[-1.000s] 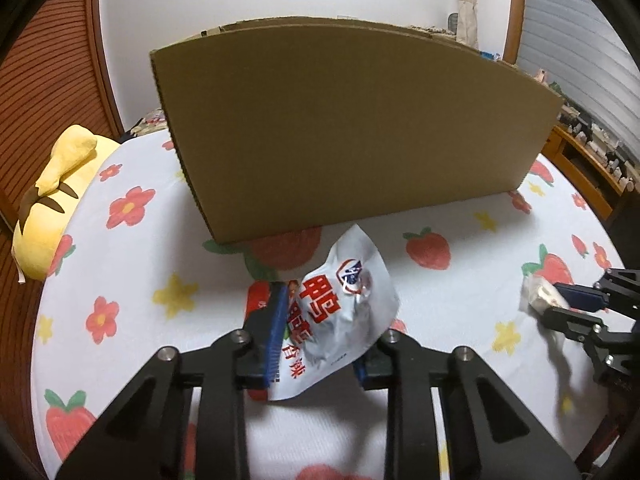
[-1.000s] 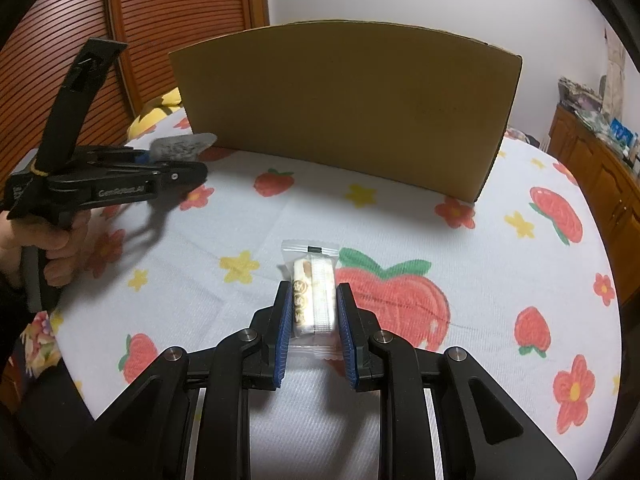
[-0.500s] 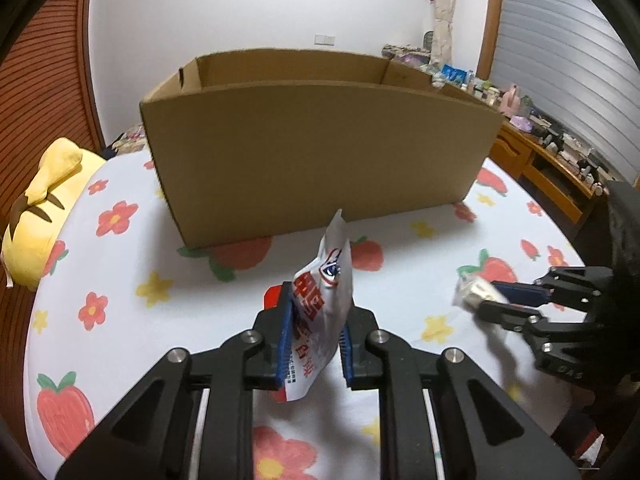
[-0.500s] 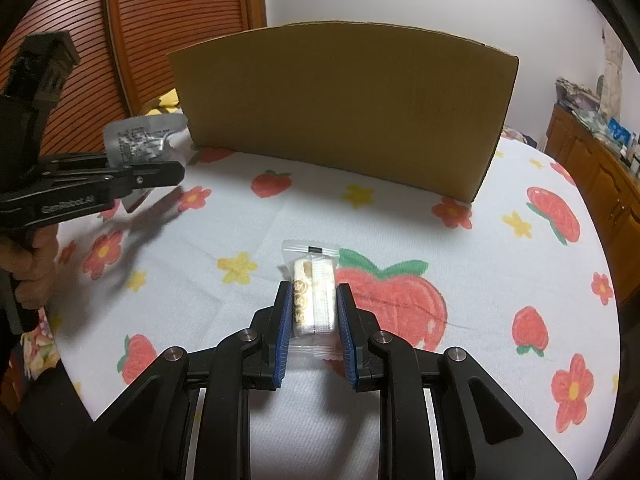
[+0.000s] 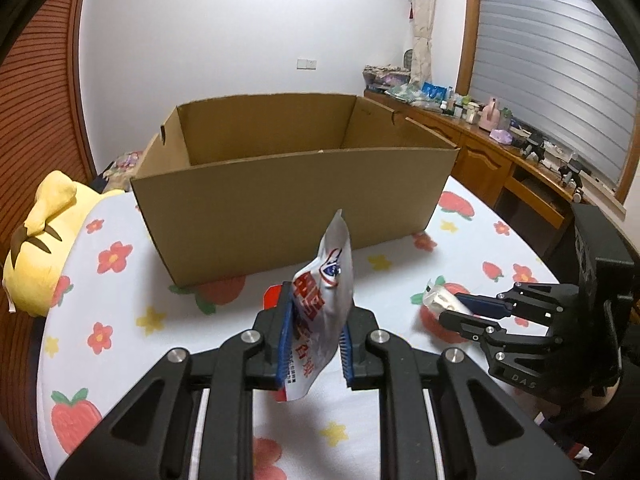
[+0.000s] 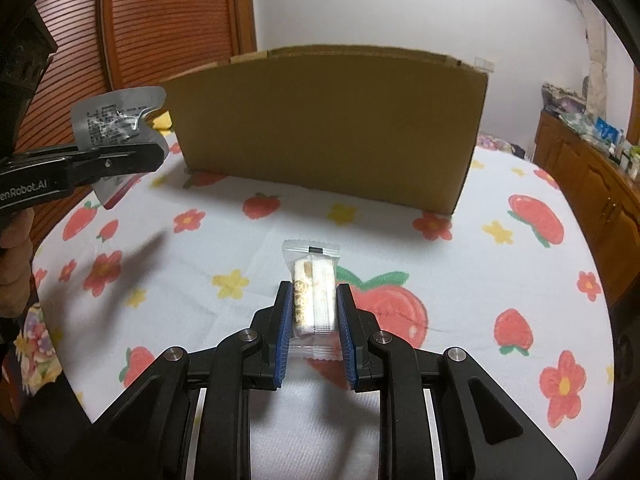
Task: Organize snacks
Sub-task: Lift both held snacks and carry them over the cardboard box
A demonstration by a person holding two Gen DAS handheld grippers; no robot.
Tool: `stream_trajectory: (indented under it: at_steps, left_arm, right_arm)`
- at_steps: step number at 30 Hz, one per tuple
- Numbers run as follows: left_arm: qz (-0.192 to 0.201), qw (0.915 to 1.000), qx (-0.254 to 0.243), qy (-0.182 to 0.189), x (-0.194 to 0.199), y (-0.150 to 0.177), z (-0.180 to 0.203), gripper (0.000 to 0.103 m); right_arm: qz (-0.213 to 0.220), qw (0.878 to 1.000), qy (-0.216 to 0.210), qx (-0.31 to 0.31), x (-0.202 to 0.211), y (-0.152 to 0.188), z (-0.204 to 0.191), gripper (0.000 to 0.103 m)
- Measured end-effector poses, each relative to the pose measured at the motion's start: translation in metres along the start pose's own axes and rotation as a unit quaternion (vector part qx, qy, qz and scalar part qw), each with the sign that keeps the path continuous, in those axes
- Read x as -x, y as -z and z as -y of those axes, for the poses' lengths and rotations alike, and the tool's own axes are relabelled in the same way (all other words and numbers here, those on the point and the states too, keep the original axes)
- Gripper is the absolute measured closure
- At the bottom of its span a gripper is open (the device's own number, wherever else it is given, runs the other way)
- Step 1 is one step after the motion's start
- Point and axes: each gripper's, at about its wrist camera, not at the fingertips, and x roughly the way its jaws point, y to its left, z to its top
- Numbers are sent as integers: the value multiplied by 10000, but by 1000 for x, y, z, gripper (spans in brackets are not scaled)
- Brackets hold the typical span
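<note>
My left gripper (image 5: pixel 314 320) is shut on a silver snack pouch (image 5: pixel 324 300) with red characters, held upright in the air in front of the open cardboard box (image 5: pixel 296 208). In the right wrist view the same pouch (image 6: pixel 116 120) hangs at the far left, level with the box (image 6: pixel 328 120), in the left gripper (image 6: pixel 152 156). My right gripper (image 6: pixel 312 312) is shut on a clear-wrapped white snack bar (image 6: pixel 312 288), low over the tablecloth. In the left wrist view that bar (image 5: pixel 440 300) shows at the right gripper (image 5: pixel 448 308).
The box stands on a round table with a white cloth (image 6: pixel 500 280) printed with strawberries and flowers. A yellow plush toy (image 5: pixel 44 248) lies at the table's left edge. A wooden sideboard (image 5: pixel 500 148) with clutter runs along the right wall. A hand (image 6: pixel 16 240) grips the left tool.
My left gripper closed on the pouch, lifted it off the cloth and rose, so the inside of the box now shows. The right gripper and its bar have barely moved.
</note>
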Motion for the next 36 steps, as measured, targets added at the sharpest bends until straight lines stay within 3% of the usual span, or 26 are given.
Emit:
stream_trajectory:
  at_steps: [10,16,24,29,36]
  left_arm:
    - [257,9996,-134,-18,14,-25,3,86]
    - [393,9991,-183,36,18,-54,-2,86]
    - [536,9982,-232,-168,9,-96,-16,86]
    - [416,9986,-182,-287,-15,-112,-30,86]
    - [207,9989,-93,-403,-50,-122,-44,86]
  right_arm:
    - [332,9993,-55,-174,12,-3,3,83]
    - [719,9973,-177,2,35,-45,6,83]
    - [1108,9933,-269,202,42,-107,17,83]
    - [1097,9931,-262,320,22,-138,21,83]
    - [791,9958,-332,332,-15,-156,31,83]
